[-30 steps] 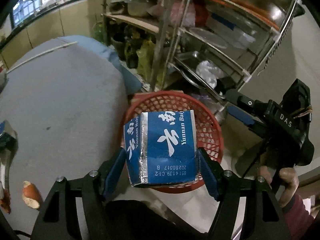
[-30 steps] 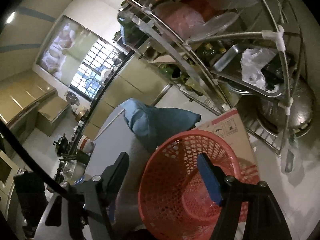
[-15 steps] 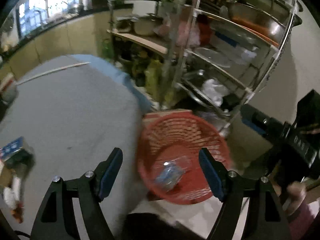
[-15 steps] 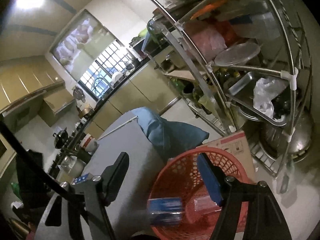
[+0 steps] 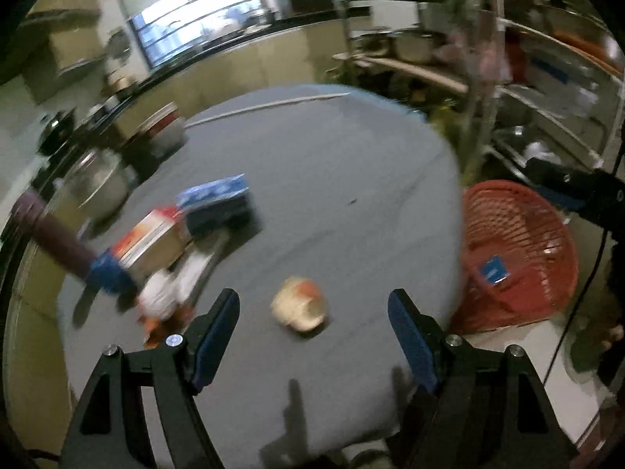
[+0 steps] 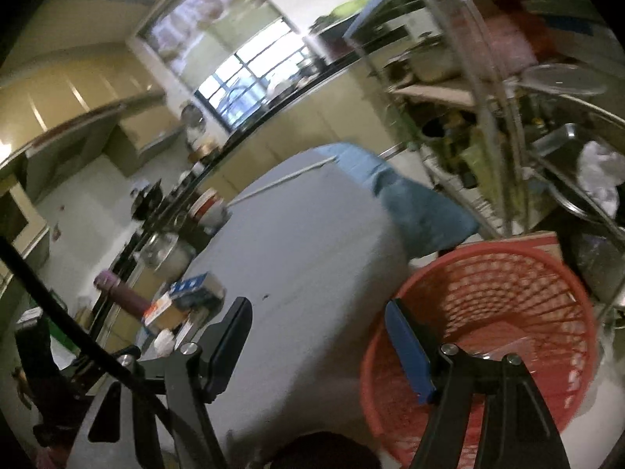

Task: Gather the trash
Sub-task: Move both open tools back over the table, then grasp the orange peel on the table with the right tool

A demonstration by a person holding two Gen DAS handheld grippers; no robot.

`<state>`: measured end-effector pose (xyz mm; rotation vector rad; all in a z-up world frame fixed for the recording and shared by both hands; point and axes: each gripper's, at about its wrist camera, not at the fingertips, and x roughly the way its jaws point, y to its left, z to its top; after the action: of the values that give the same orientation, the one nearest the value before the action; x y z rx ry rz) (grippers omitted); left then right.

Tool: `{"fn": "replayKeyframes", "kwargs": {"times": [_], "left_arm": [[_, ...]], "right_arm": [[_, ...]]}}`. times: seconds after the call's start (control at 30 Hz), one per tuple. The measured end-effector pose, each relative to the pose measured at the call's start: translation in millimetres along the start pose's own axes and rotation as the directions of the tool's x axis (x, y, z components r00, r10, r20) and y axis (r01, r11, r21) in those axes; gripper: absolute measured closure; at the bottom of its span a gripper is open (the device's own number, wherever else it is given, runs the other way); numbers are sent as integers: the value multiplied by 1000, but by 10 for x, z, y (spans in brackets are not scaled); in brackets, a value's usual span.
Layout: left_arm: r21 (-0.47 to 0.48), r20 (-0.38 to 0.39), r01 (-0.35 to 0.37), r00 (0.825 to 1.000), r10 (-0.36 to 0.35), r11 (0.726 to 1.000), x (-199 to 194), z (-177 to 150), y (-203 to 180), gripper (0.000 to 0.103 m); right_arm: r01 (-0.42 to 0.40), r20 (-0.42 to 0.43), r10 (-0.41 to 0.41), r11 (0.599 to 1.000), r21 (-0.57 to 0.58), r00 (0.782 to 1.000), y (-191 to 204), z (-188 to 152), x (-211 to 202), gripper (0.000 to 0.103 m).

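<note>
A round table under a grey cloth [image 5: 332,179] fills most of the left wrist view. A red plastic mesh basket [image 5: 519,250] stands on the floor at the table's three o'clock edge, with a small blue carton [image 5: 495,269] lying inside it. At nine o'clock on the cloth sits a blurred pile of boxes [image 5: 187,226]. A pale, torn scrap of peel or shell [image 5: 300,308] lies between the wide-spread, empty jaws of the left gripper [image 5: 312,332]. The right gripper [image 6: 318,342] stands agape too, holding nothing, over the basket's rim.

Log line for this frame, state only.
left gripper: open, empty, over peel scrap | right gripper: open, empty | blue carton in red basket
</note>
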<state>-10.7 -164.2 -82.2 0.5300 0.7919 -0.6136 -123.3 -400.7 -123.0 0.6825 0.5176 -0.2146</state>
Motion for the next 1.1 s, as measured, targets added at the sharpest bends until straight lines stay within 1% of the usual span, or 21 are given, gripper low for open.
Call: {"fn": "replayKeyframes", "kwargs": {"times": [0.27,0.5,0.8,1.1], "left_arm": [[-99,-55,-57,997,52,993,24,-393,520,24],[-177,-80,-105,992,92,979,50,-587,870,24],[-231,-92,-119,991,100,966,80,-672,1129,24],[-253,-99,-121,990,99,960,127,-702,1228,24]], "right_arm": [[-46,-79,39,995,-86,996,519,-134,306,29],[-92,-161,66,984,-155,985,969,-287,660,29],[-142,-238,88,965,-221,967,1383,-457,993,29],[-164,-298,79,949,-270,951,1602,-613,1226,29]]}}
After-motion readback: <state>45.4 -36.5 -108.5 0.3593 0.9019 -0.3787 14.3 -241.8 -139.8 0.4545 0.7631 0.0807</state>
